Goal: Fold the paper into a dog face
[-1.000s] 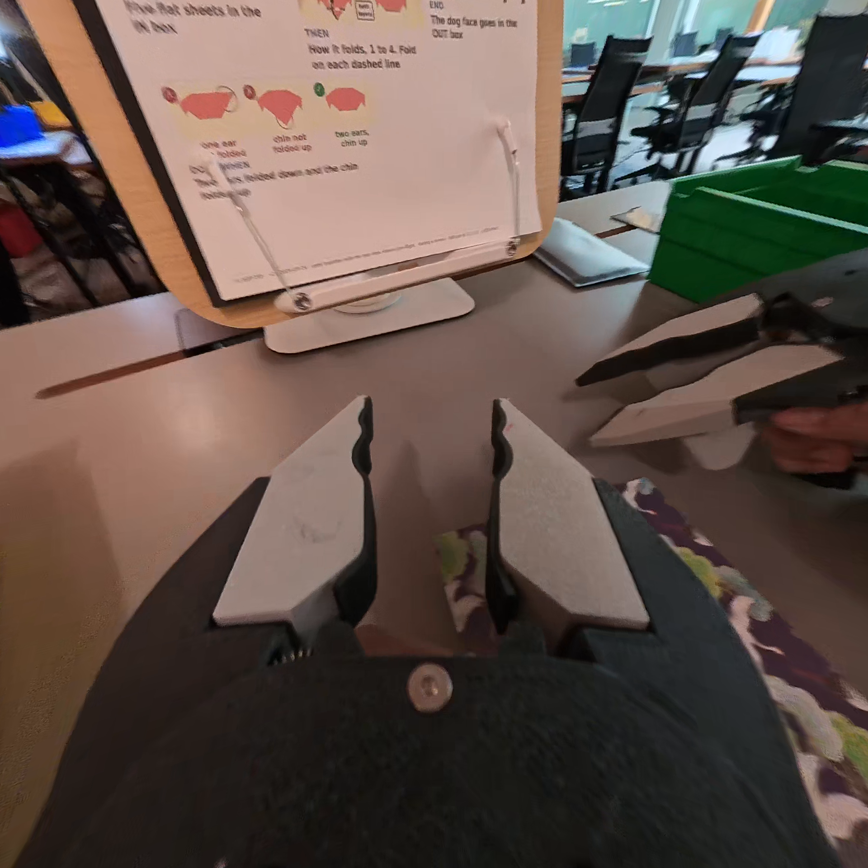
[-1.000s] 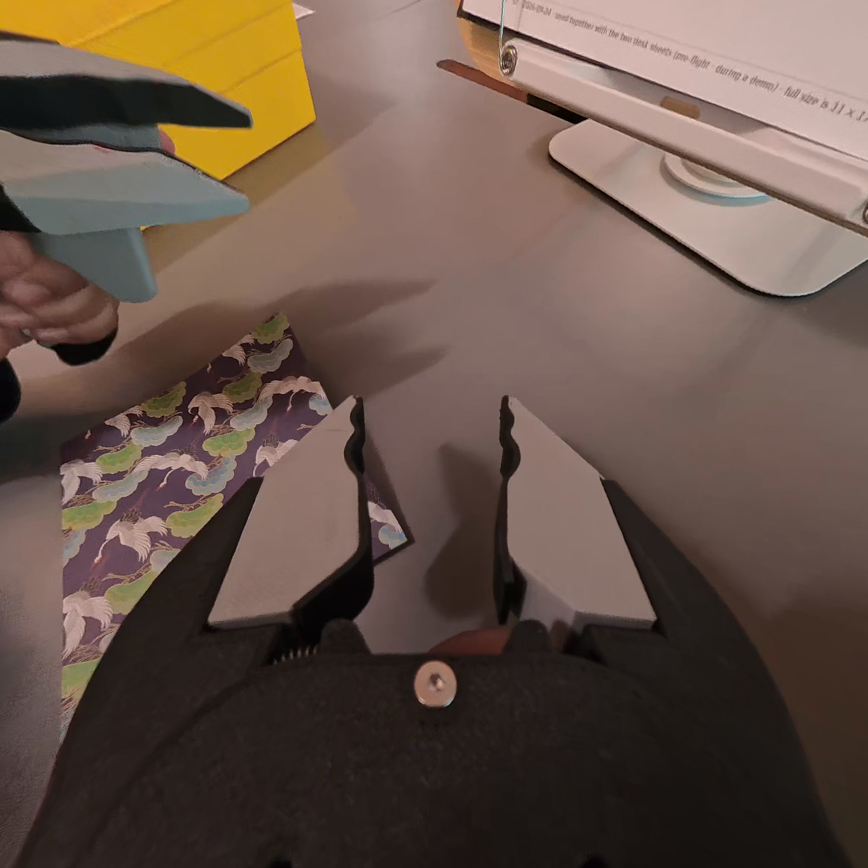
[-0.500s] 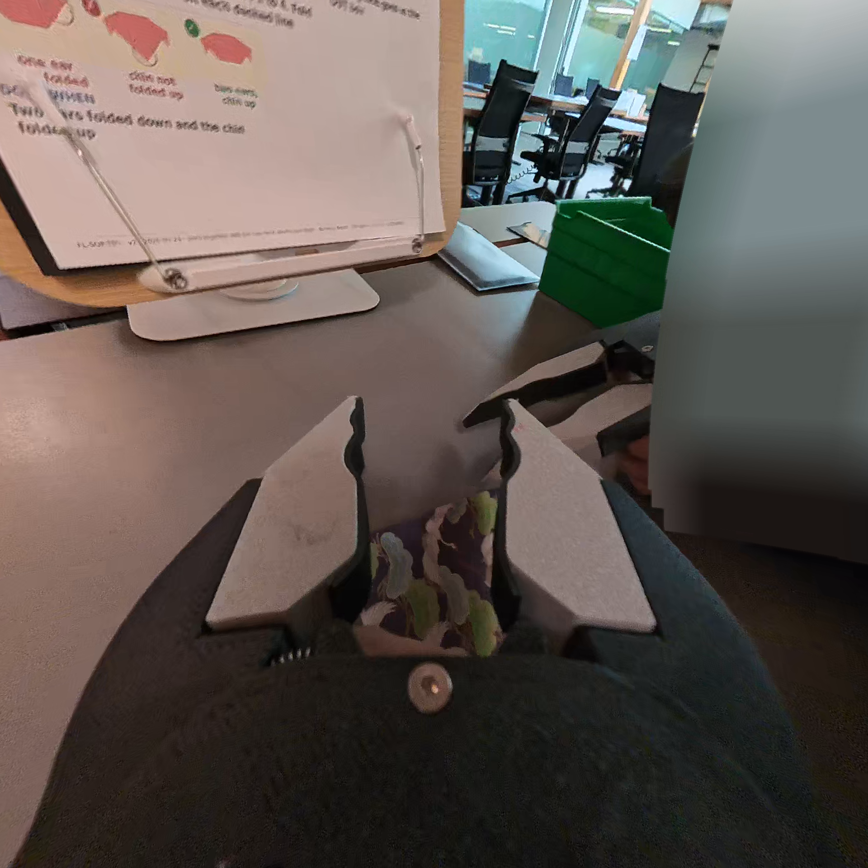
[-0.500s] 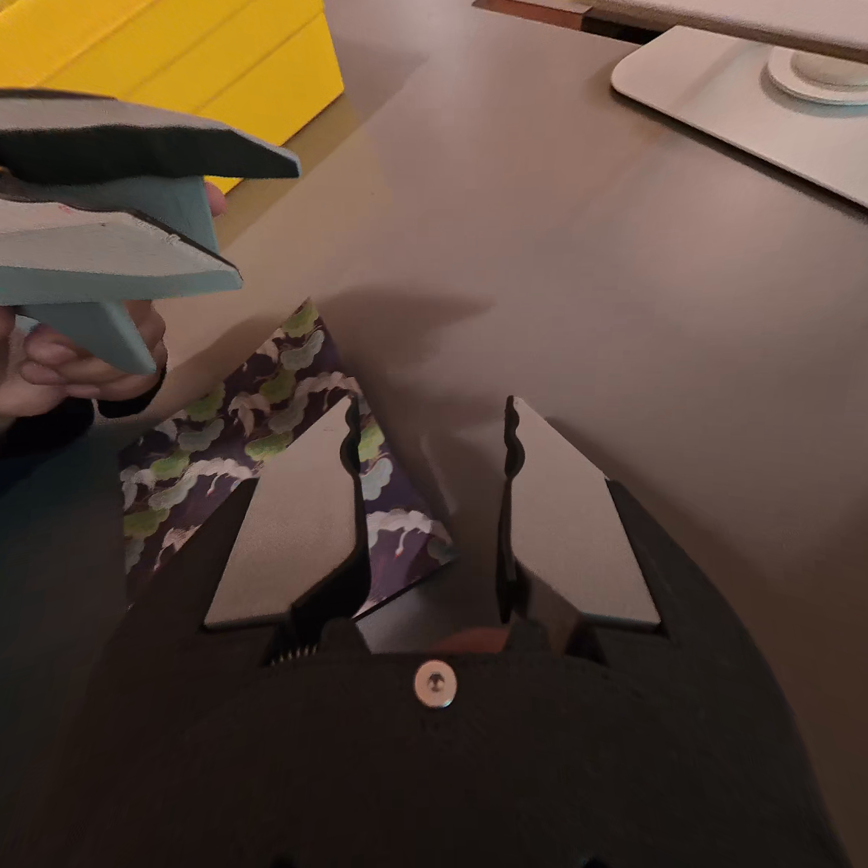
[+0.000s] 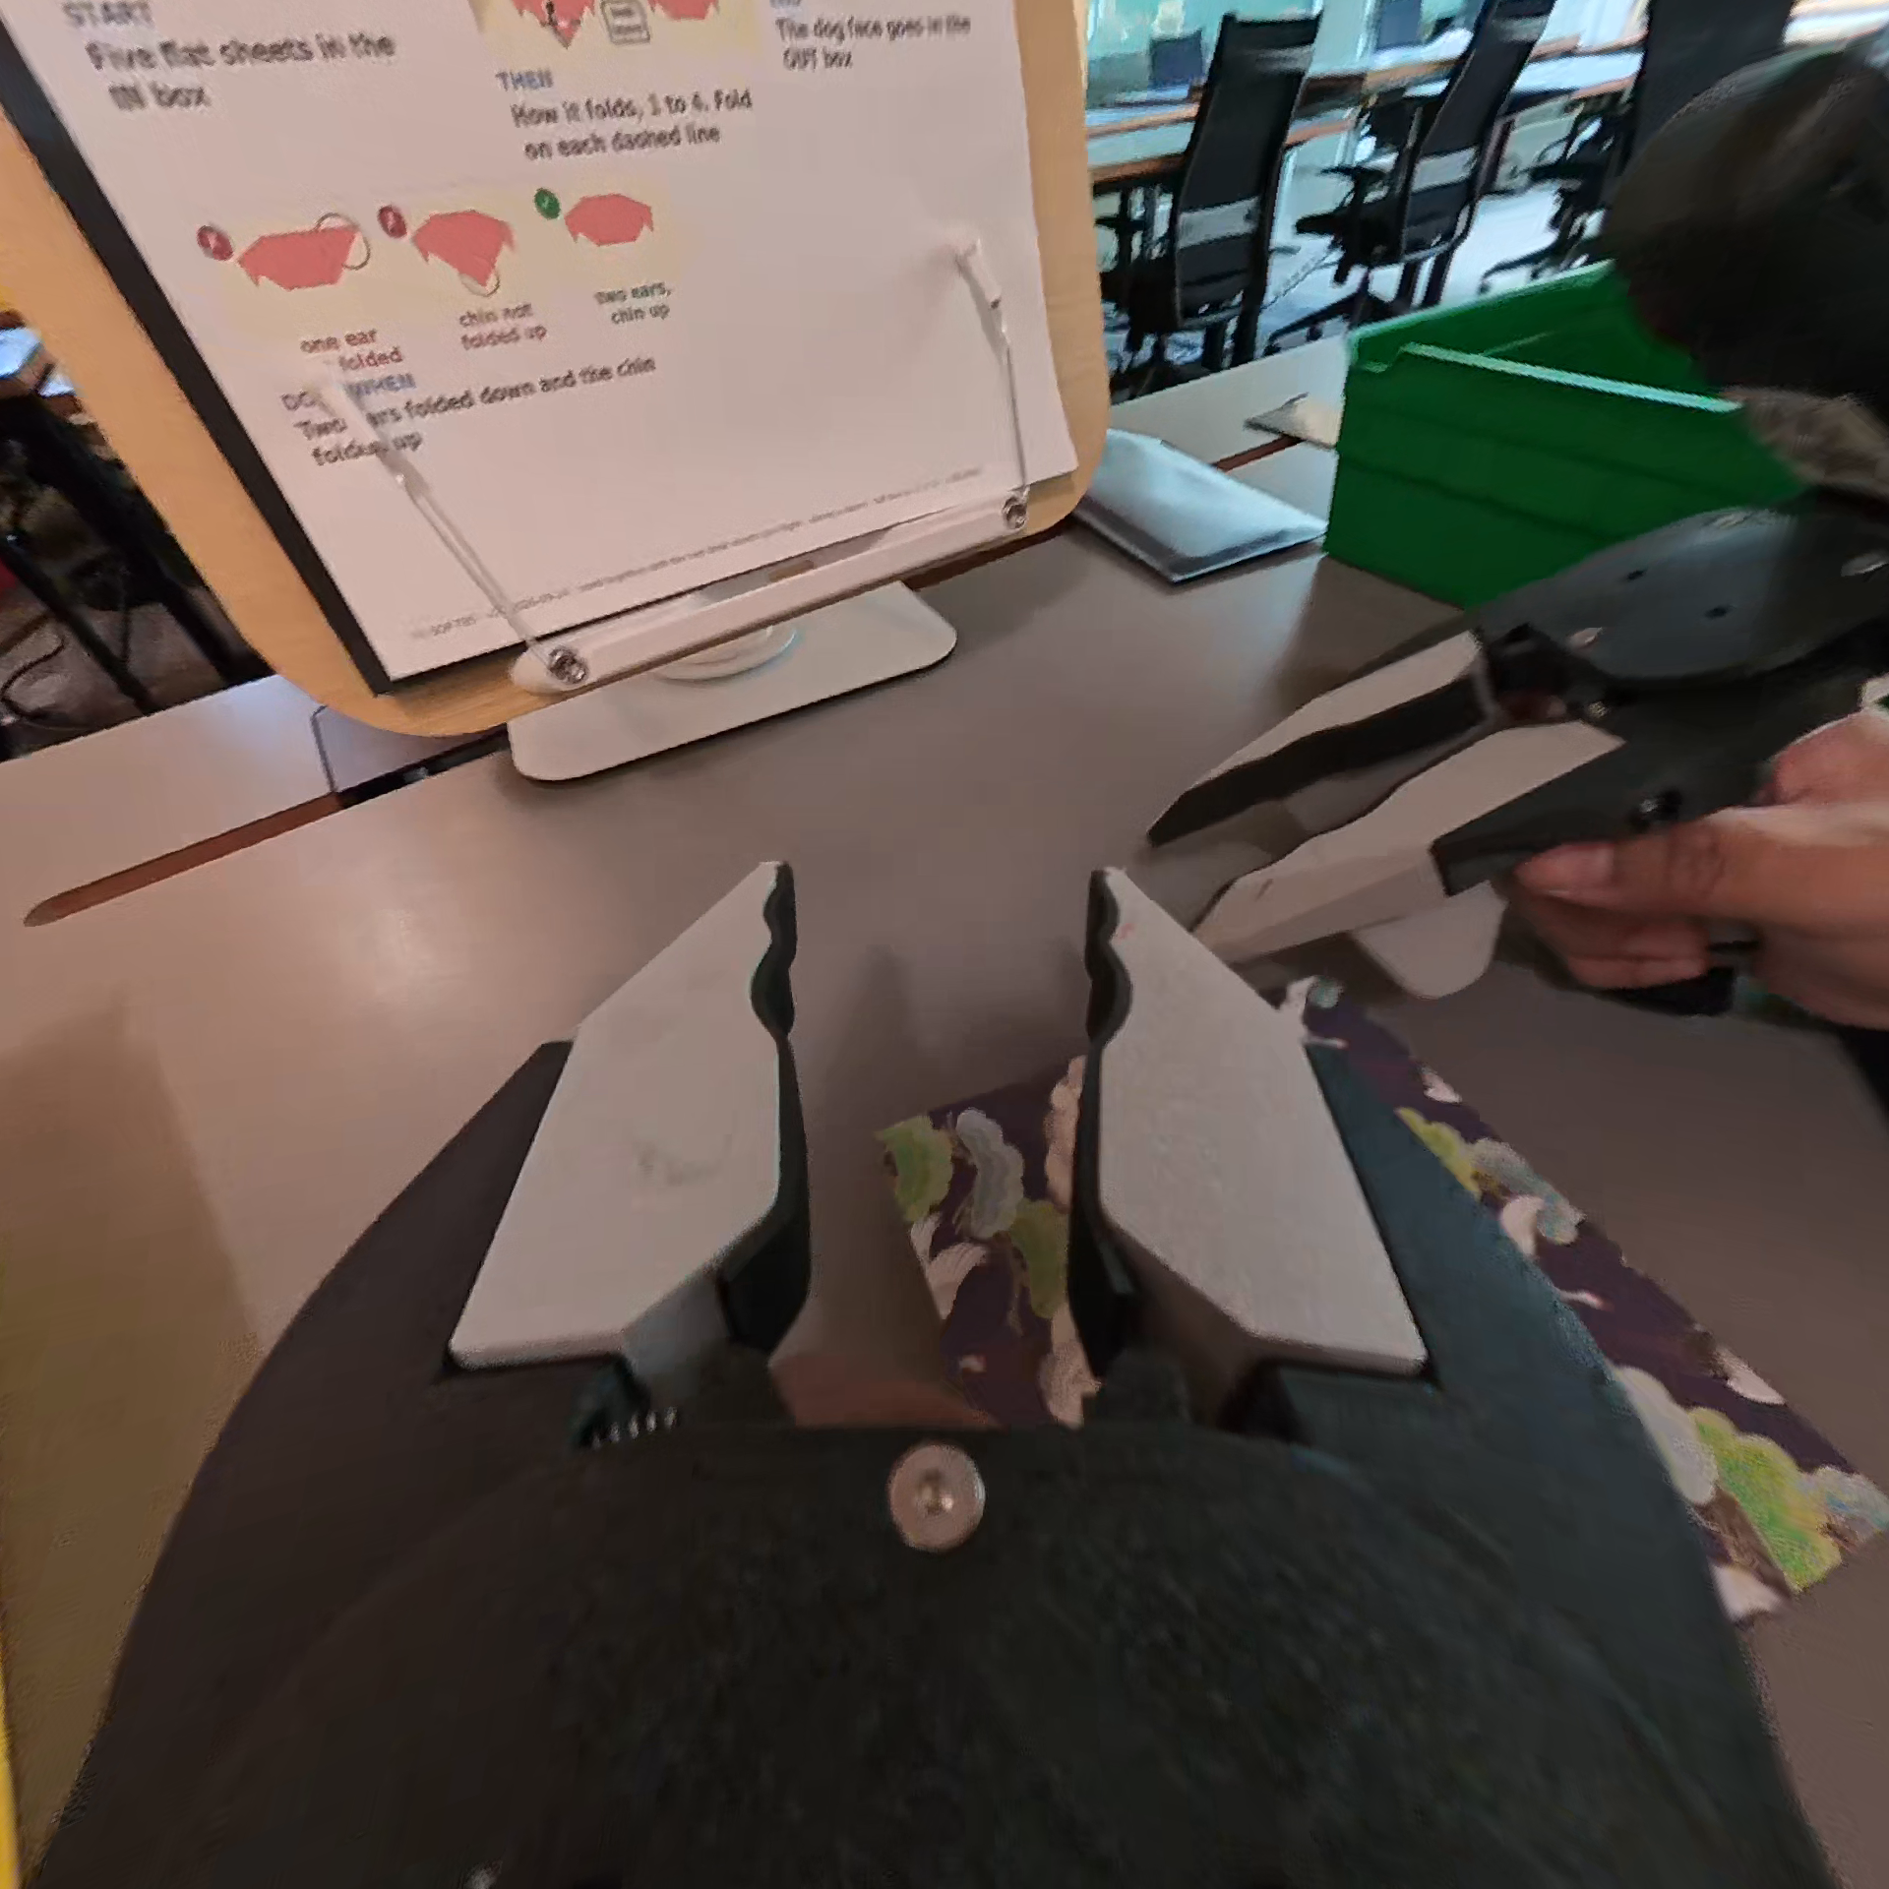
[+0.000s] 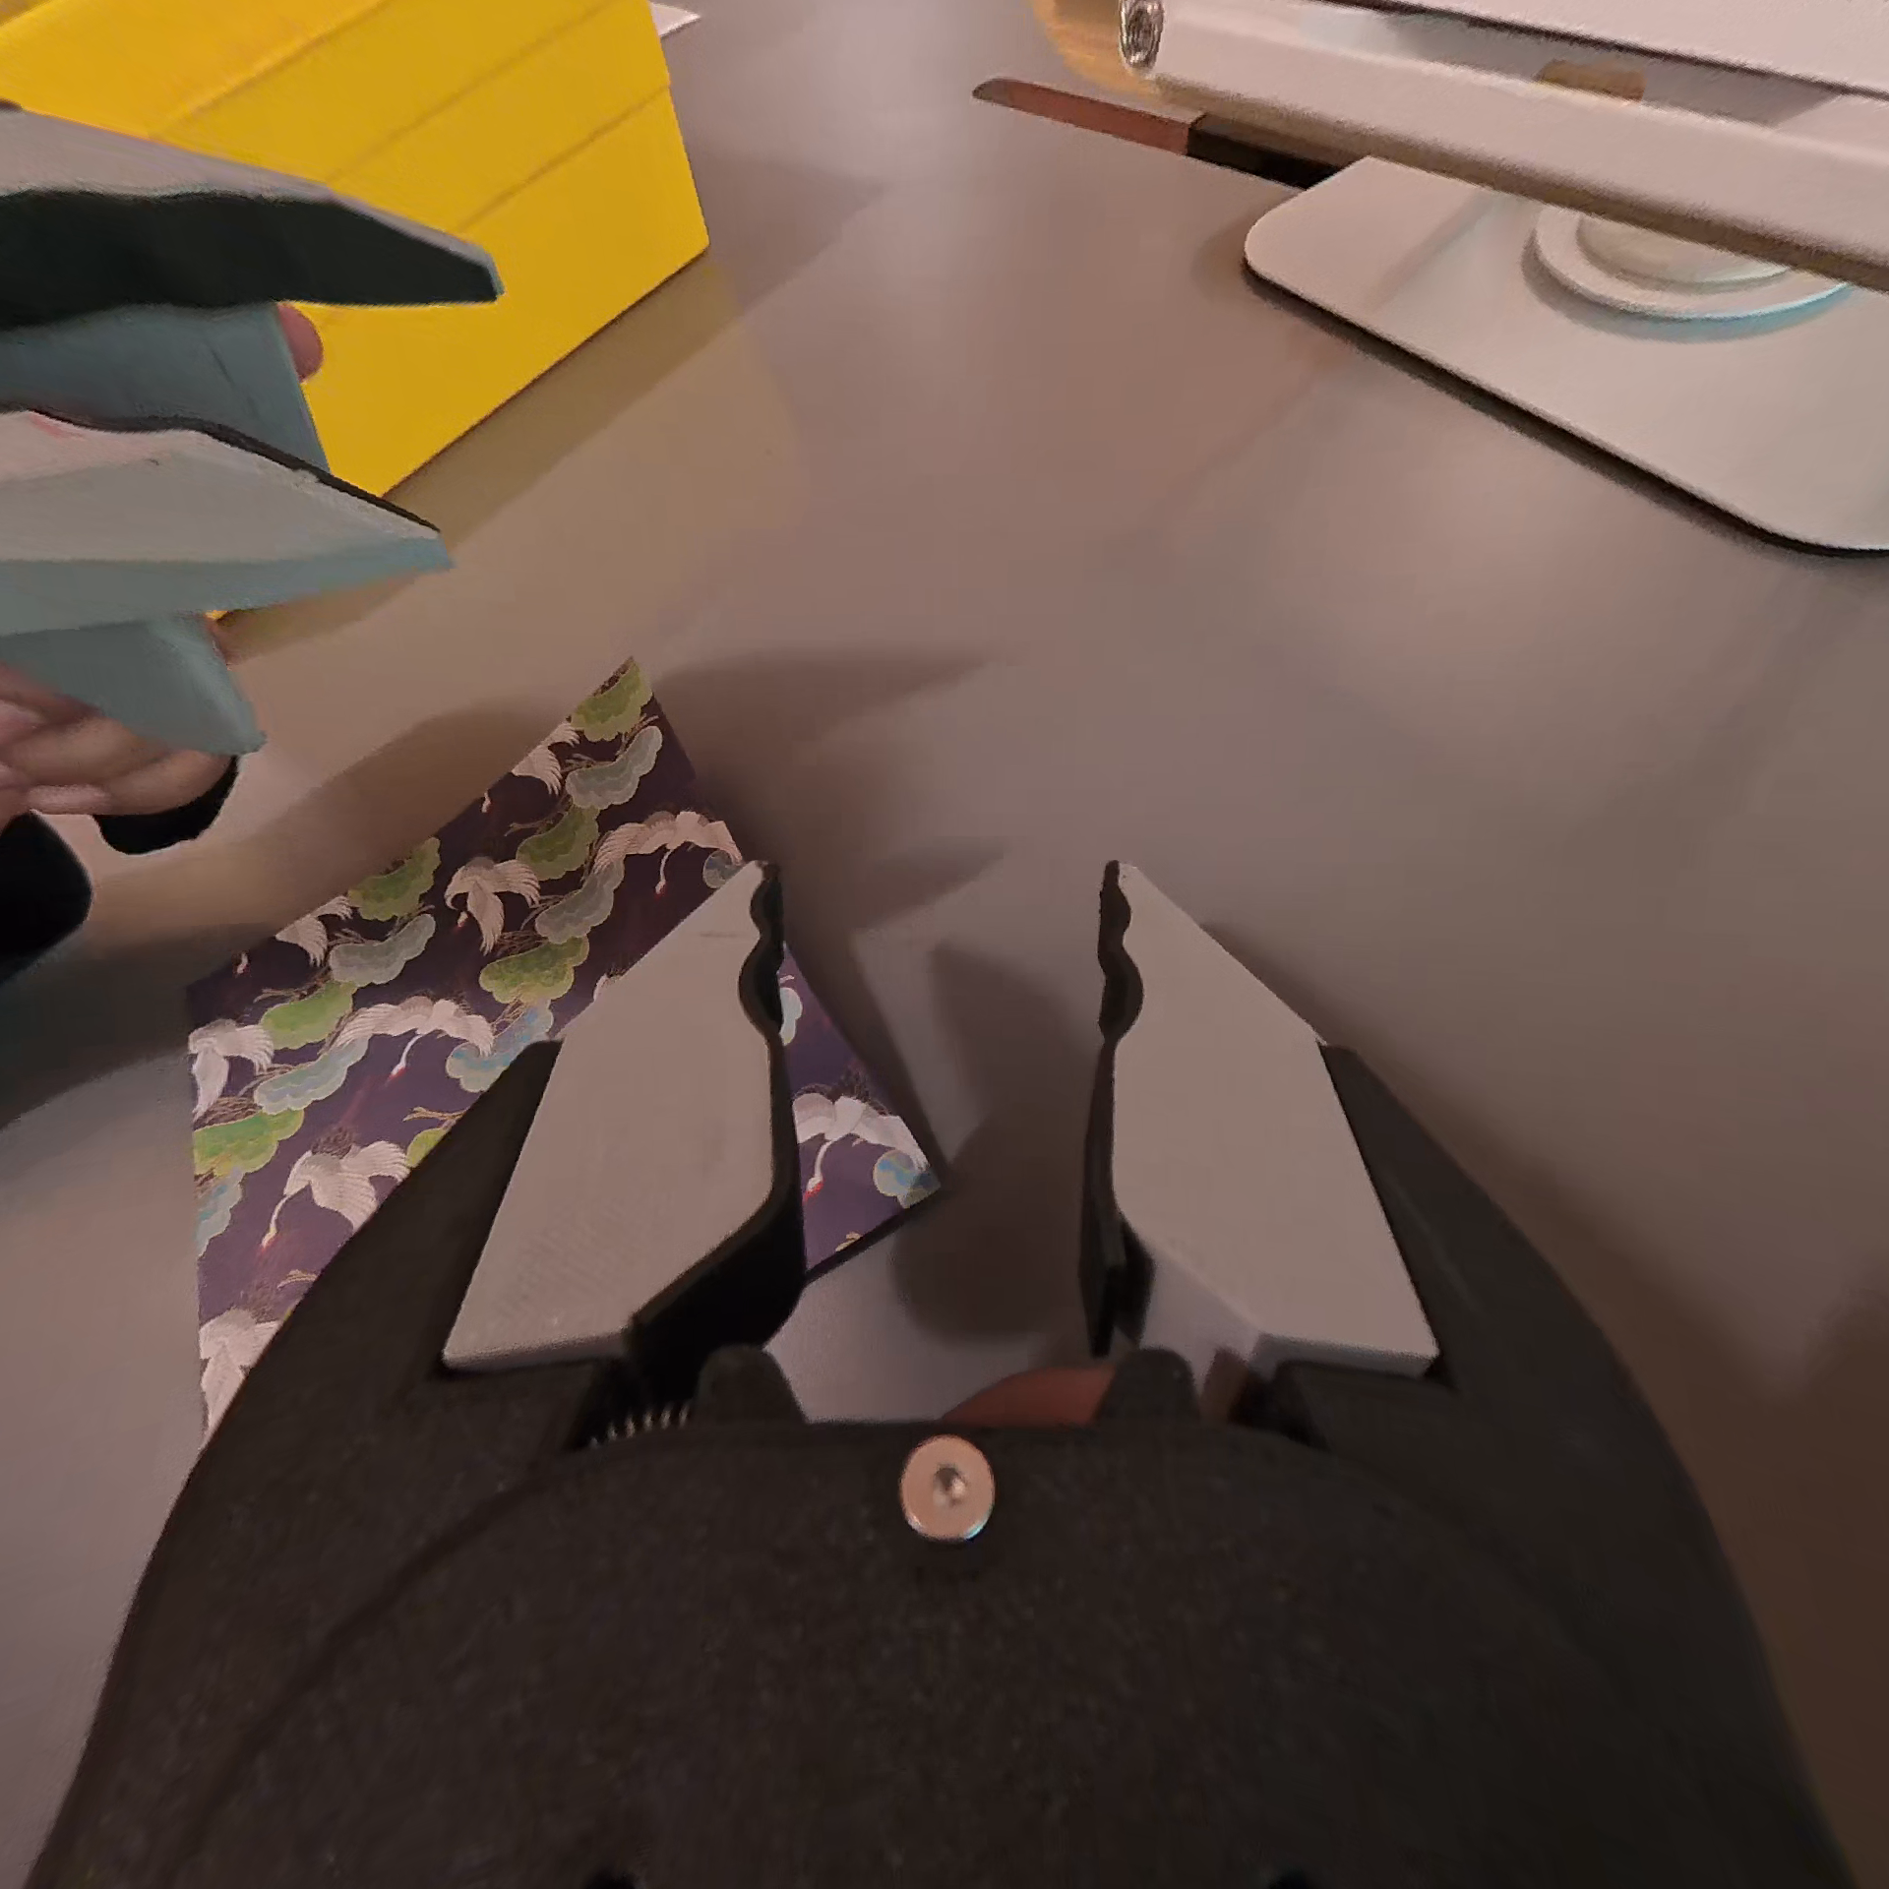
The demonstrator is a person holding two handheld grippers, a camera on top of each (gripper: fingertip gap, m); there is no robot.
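A sheet of dark purple paper (image 5: 981,1216) printed with white cranes and green clouds lies flat on the grey table; it also shows in the right wrist view (image 6: 429,981). My left gripper (image 5: 935,894) is open and empty, held above the paper's left corner. My right gripper (image 6: 935,894) is open and empty, above the paper's far right edge. The right gripper also shows at the right of the left wrist view (image 5: 1176,874), and the left gripper at the left of the right wrist view (image 6: 465,419), both above the table.
A stand (image 5: 736,685) with an instruction sheet (image 5: 613,307) is at the back of the table; its base shows in the right wrist view (image 6: 1595,337). A green box (image 5: 1533,460) stands at the back right, a yellow box (image 6: 429,184) at the left. Office chairs stand beyond.
My left gripper has drawn back to the left, so the paper's corner is under its right finger again. My right gripper has lifted and moved a little away from the paper.
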